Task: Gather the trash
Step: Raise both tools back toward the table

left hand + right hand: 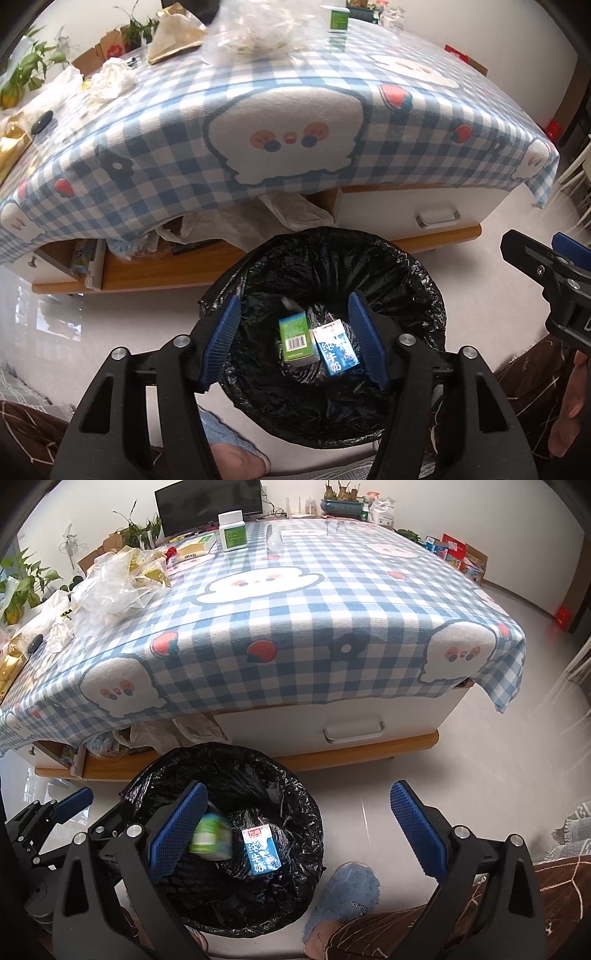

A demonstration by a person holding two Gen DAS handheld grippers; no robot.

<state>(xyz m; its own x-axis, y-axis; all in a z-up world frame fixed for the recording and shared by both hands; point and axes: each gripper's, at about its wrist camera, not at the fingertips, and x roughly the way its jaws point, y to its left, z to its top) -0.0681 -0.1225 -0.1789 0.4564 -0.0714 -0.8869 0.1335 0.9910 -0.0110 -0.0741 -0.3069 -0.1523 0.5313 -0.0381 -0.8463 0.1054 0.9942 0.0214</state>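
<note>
- The left gripper (293,339) hangs over the trash bin (424,295) with its blue pads spread and nothing between them.
- Below that gap a green carton (297,338) sits in the bin, blurred in both views; it touches neither pad.
- A blue milk carton (338,350) lies just beside the green one on the black bag lining the bin.
- The right gripper (299,829) is held wide apart and empty, its left pad over the bin and its right pad over bare floor.
- The bin stands on a pale, glossy floor (480,768) just in front of a low white cabinet with a wooden base (369,753) and a drawer handle (354,734).
- A blue and white checked cloth (295,635) printed with white cartoon faces and strawberries covers the table top and drapes over the front edge.
- On the cloth, toward the left, lie crumpled clear plastic bags (110,587) and tissues (110,77); a green and white box (232,531) stands toward the back.
- A dark monitor (208,506) and potted plants (26,587) line the back and left of the room against white walls.
- A blue slipper (347,897) rests on the floor right beside the bin.
</note>
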